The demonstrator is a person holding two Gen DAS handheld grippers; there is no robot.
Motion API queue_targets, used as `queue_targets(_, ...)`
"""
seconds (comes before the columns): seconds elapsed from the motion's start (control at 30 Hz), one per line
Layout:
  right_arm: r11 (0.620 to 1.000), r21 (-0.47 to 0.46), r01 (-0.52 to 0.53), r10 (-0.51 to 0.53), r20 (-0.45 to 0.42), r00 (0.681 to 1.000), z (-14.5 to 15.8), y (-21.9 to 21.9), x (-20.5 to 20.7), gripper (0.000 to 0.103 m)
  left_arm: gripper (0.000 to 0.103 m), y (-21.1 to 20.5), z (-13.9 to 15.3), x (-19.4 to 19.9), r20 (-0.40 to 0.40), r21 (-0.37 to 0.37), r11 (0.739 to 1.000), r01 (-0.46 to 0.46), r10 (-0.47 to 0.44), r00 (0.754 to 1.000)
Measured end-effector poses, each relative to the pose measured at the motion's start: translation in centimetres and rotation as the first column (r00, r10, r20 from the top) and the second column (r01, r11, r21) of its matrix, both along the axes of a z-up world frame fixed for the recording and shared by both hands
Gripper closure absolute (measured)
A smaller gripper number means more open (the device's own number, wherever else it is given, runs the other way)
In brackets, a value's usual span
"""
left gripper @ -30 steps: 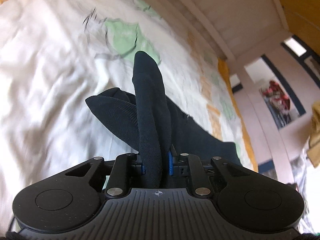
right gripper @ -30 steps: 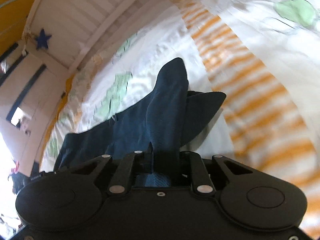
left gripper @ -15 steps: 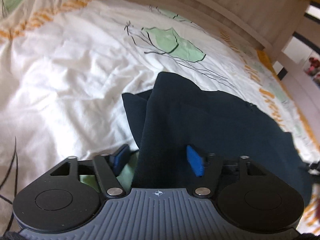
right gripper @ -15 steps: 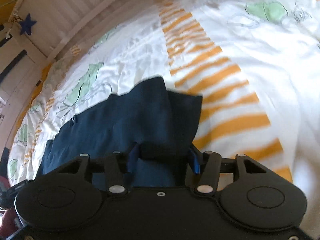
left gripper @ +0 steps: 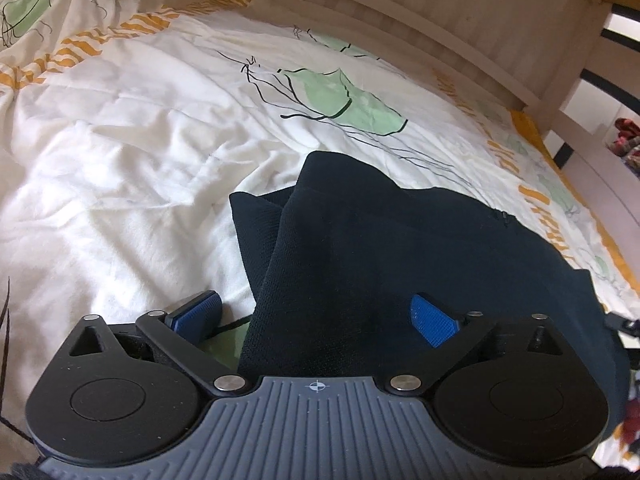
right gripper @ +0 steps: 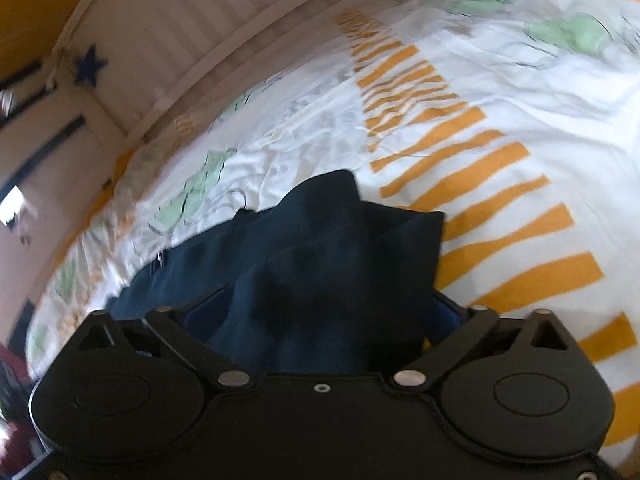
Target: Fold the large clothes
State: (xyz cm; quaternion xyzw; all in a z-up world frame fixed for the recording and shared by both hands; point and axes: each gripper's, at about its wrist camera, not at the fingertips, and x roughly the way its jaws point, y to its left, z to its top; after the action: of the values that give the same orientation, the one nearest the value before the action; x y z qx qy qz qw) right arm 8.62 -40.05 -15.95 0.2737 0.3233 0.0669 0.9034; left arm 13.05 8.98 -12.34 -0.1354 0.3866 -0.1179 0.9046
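White quilted bedspread (left gripper: 132,168) w/ green leaf prints & orange stripes covers the whole bed; it shows in the right wrist view too (right gripper: 520,128). Pale slatted wooden bed frame (left gripper: 460,24) runs along the far edge, and a dark blue star (right gripper: 90,66) sits on the frame in the right wrist view.

Dark navy knit garment (left gripper: 400,248) lies on the bedspread, bunched in folds; one end rises toward each camera. In the left wrist view it spreads to the right, w/ a short zip or seam detail near its far edge. In the right wrist view the same garment (right gripper: 320,264) piles up in front of the tool, spreading away to the left.

Left gripper (left gripper: 316,314): jaws spread wide, blue ribbed pads (left gripper: 434,320) well apart, cloth lying loose between them, left pad clear of the fabric. Right gripper (right gripper: 320,320): jaws also spread wide, blue pads mostly hidden by the heaped cloth; fabric sits between them, not pinched. Right wrist view is somewhat blurred.
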Motion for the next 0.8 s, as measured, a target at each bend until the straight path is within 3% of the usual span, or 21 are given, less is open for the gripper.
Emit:
queue_targets(0.13,0.994,-0.102,-0.024,0.024,-0.002,1.000,0.2,1.2,0.0,0.001,0.002,0.0,1.1,-0.5,0.009,0.014,0.999,-0.042,0.042,0.999)
queue_targets(0.3,0.995,-0.101,-0.018,0.019,0.003,1.000,0.2,1.1,-0.3,0.001,0.002,-1.9,5.1,-3.2,0.197,0.108,0.991,-0.082,0.059,0.979)
queue_targets(0.47,0.996,-0.090,-0.013,0.014,0.006,1.000,0.0,1.0,-0.3,0.001,0.001,-6.7,8.5,-5.6,0.327,0.193,0.980,-0.042,-0.024,0.945)
queue_targets(0.67,0.996,-0.090,-0.010,0.011,0.008,1.000,0.1,1.1,-0.3,0.001,0.001,-13.0,9.1,-4.3,0.228,0.177,0.979,0.098,-0.138,0.964)
queue_targets(0.8,0.996,-0.089,-0.010,0.011,0.009,1.000,0.1,1.1,-0.3,0.001,0.002,-15.6,7.6,-3.2,0.170,0.213,0.971,0.110,-0.148,0.974)
